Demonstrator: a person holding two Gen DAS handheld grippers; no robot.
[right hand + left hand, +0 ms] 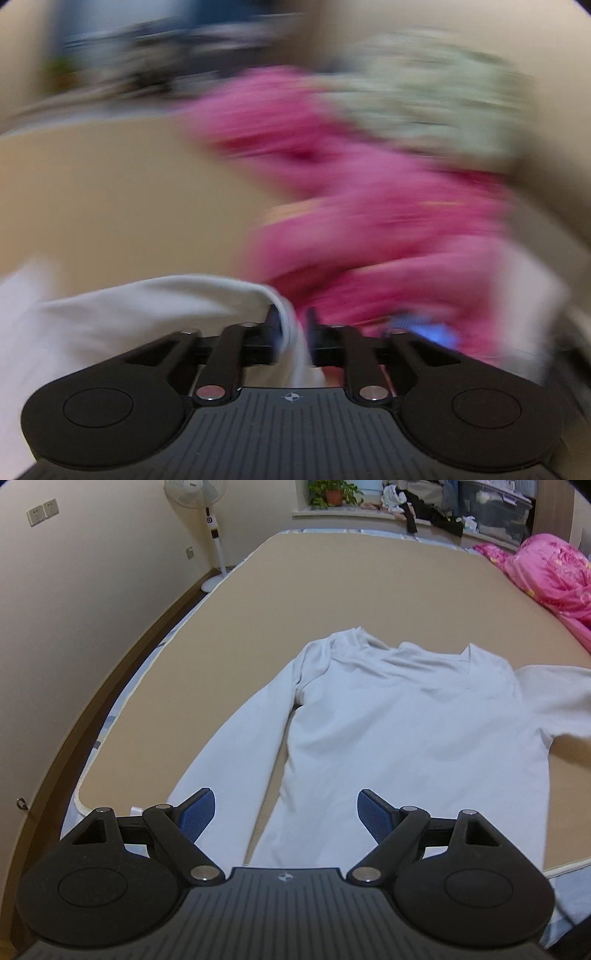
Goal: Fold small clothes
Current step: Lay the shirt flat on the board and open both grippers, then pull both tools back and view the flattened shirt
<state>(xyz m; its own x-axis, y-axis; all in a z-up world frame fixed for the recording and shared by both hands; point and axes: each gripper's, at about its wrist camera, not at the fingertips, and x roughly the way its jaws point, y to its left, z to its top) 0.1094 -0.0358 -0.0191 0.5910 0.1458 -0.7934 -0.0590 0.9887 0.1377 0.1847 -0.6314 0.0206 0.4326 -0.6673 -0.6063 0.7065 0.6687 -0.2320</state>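
Note:
A white long-sleeved shirt (406, 720) lies flat on the tan bed mat (332, 590), collar away from me. Its left sleeve (236, 746) runs down towards the near edge. My left gripper (285, 797) hovers over the hem and the sleeve's cuff end, its blue pads (199, 812) wide apart and holding nothing. The shirt's right sleeve (554, 690) stretches off the right edge of the left wrist view. The right wrist view is heavily blurred. There my right gripper (293, 317) has its jaws close together with a fold of that white sleeve (147, 299) pinched between them.
A pink quilt (546, 576) is heaped at the bed's far right, filling much of the right wrist view (369, 203), with a pale green patterned cloth (424, 92) behind it. A standing fan (212, 524) is by the left wall. A sill with a potted plant (334, 494) and piled clothes (424, 506) lies beyond the bed.

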